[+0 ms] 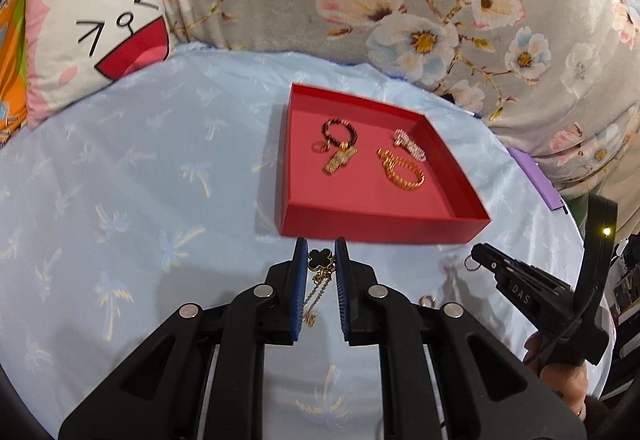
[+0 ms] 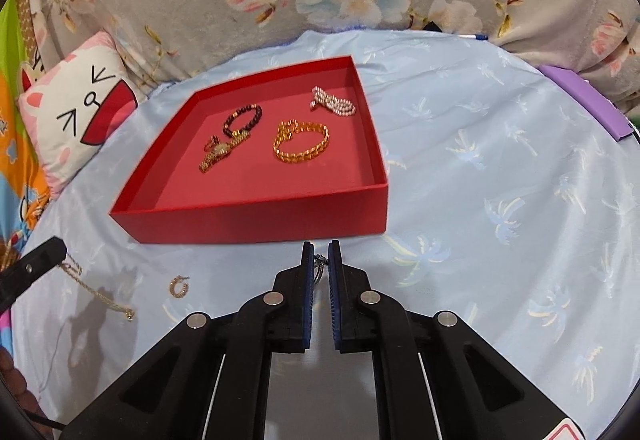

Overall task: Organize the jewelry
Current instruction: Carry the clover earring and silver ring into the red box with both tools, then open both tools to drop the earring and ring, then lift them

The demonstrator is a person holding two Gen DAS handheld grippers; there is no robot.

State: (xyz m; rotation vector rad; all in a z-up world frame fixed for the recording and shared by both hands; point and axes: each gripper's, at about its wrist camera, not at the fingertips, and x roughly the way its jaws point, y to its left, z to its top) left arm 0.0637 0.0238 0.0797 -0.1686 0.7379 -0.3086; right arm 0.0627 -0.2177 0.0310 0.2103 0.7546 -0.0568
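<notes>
Clover necklace [image 1: 320, 258] between left gripper [image 1: 321, 255] pads

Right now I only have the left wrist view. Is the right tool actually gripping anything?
Observer: Yes. The right wrist view shows the right tool pinched on a small silvery ring, just short of the red box.
Operator: How does my necklace chain hang?
Observer: From the left tool, the necklace slants down toward the blue cloth. I can't tell whether its end touches.
Operator: Anything loose nearby?
Observer: One gold hoop earring lies on the cloth between the two tools, and your view half hides it.
</notes>
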